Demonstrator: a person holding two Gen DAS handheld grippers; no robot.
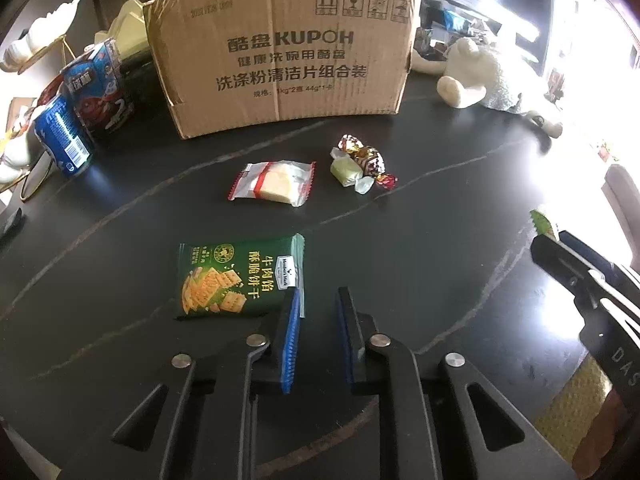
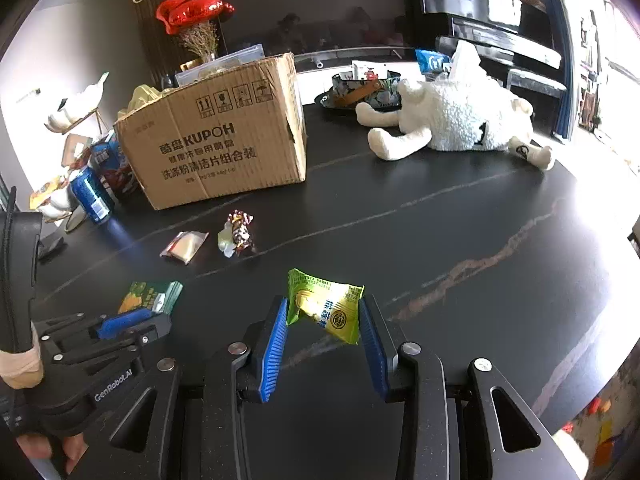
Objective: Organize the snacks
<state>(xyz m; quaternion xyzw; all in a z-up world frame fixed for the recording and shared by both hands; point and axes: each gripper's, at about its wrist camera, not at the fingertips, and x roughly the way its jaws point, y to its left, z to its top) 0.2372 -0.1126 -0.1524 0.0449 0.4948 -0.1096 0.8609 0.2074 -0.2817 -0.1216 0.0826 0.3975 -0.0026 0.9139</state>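
My right tongs [image 2: 323, 318] sit closest, ribbed blue pads either side of a crinkly yellow-green snack packet [image 2: 326, 309], clamped on it, lifted off the surface. Left tongs [image 1: 319, 304] apart w/ nothing between, tips just beside the flat green cracker pack [image 1: 239, 276]. Dark glossy veined surface [image 1: 440, 240] carries the big corrugated cardboard box [image 1: 284, 48], fluffy white plush lamb [image 2: 452, 120], blue cylindrical can [image 1: 62, 136], clear-wrapped pale cake [image 1: 272, 182], then small twisted foil candies [image 1: 362, 162] touching each other, btw cake & lamb.
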